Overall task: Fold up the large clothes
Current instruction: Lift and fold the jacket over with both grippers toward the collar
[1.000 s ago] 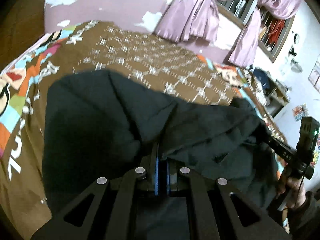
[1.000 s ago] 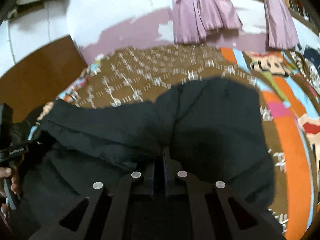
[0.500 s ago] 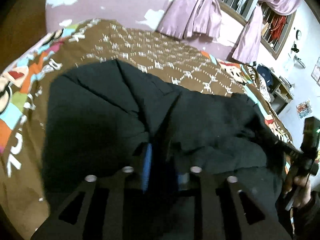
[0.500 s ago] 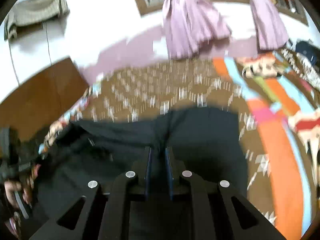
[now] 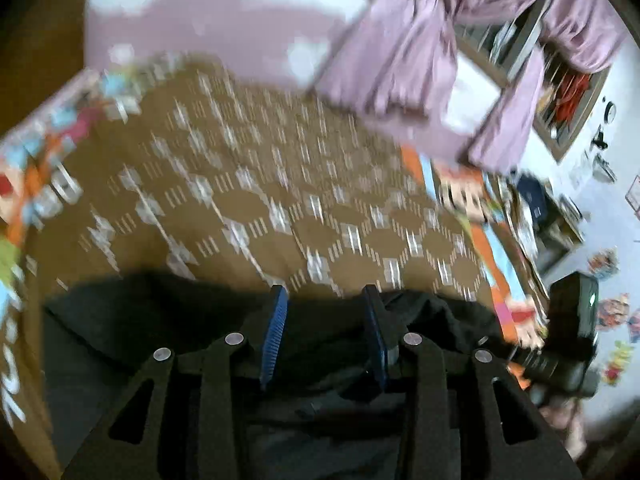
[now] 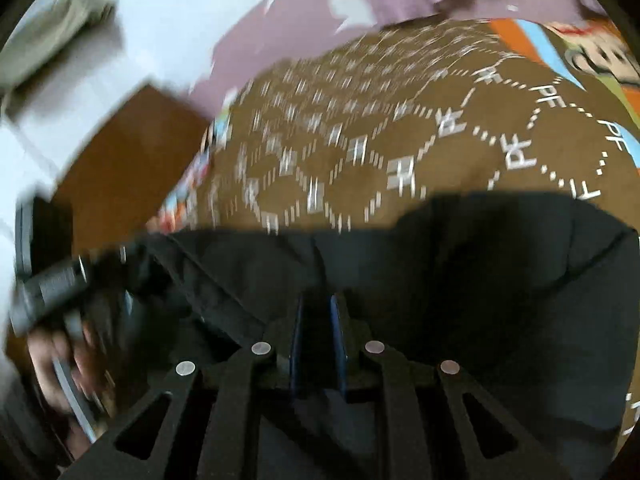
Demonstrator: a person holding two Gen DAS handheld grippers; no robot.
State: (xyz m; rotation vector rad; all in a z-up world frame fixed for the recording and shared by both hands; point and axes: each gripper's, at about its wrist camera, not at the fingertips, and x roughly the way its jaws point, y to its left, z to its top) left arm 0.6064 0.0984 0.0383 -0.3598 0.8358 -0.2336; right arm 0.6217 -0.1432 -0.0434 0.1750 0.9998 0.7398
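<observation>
A second ago the left gripper (image 5: 324, 300) pinched a fold of the large black fabric garment (image 5: 160, 320); now its blue-padded jaws stand wide apart and empty over the garment's far edge on the brown patterned bedspread (image 5: 280, 184). The right gripper (image 6: 316, 304) has parted slightly, jaws narrowly apart; cloth between them cannot be told. Likely, this fold is laid.

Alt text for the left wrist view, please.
The left gripper is open, blue-padded fingers spread above a black garment lying on a brown patterned bedspread. Purple curtains hang behind; the image is motion-blurred.
</observation>
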